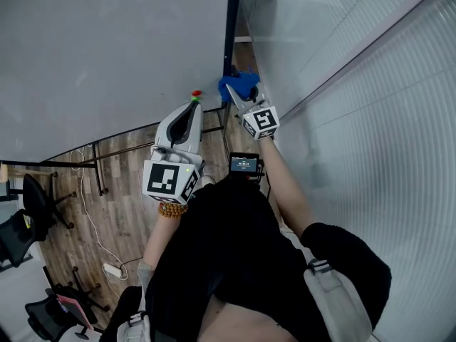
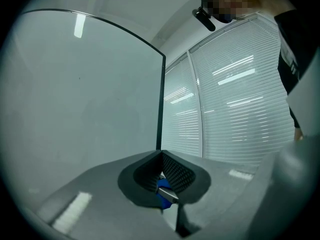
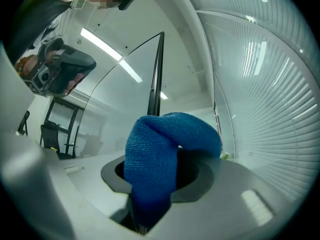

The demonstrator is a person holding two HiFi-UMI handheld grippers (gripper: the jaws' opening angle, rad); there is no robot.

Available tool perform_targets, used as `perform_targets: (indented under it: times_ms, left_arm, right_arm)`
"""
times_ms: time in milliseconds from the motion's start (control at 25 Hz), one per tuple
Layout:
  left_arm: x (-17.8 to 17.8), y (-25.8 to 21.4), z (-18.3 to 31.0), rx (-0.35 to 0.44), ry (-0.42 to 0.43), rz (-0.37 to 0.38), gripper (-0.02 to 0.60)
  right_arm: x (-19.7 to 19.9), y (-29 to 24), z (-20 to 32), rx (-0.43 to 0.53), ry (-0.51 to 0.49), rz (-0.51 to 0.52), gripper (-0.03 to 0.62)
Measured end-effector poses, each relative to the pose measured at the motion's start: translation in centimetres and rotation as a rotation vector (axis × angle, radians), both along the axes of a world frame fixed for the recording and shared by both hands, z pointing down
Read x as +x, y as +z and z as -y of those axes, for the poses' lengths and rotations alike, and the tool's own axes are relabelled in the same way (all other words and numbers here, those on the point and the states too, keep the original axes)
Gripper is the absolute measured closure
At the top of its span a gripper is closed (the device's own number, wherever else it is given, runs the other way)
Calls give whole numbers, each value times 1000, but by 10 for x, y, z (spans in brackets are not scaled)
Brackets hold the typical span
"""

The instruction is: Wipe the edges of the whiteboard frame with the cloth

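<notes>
Holding a blue microfibre cloth clamped in the right gripper, at the dark vertical whiteboard frame edge, upper centre. Left gripper jaws together, empty, just left. White slatted blinds close right; narrow gap.

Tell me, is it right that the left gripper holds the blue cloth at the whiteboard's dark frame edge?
No. The right gripper holds the blue cloth at the whiteboard's dark frame edge; the right gripper view shows it clamped in those jaws.
</notes>
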State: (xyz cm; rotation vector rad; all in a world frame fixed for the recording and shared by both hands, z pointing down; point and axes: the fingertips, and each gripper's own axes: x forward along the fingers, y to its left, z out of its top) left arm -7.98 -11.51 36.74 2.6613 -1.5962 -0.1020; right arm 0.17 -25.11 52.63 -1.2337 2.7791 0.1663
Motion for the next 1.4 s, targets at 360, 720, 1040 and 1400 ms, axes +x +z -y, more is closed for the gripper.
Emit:
perform_targets:
  times_ms: [360, 720, 1040, 1400]
  left_arm:
    - [-11, -2, -1, 5, -22, -10, 580]
    - [-16, 6, 2, -1, -16, -11, 580]
    - [-20, 6, 0, -3, -17, -14, 580]
    - [-32, 9, -2, -5, -23, -20, 580]
  right_arm:
    - [5, 4, -8, -25, 84, 52, 489]
    - [2, 26, -14, -61, 81, 13, 497]
    - [-3, 49, 2, -146, 87, 16, 456]
    - [-7, 68, 3, -187, 86, -2, 441]
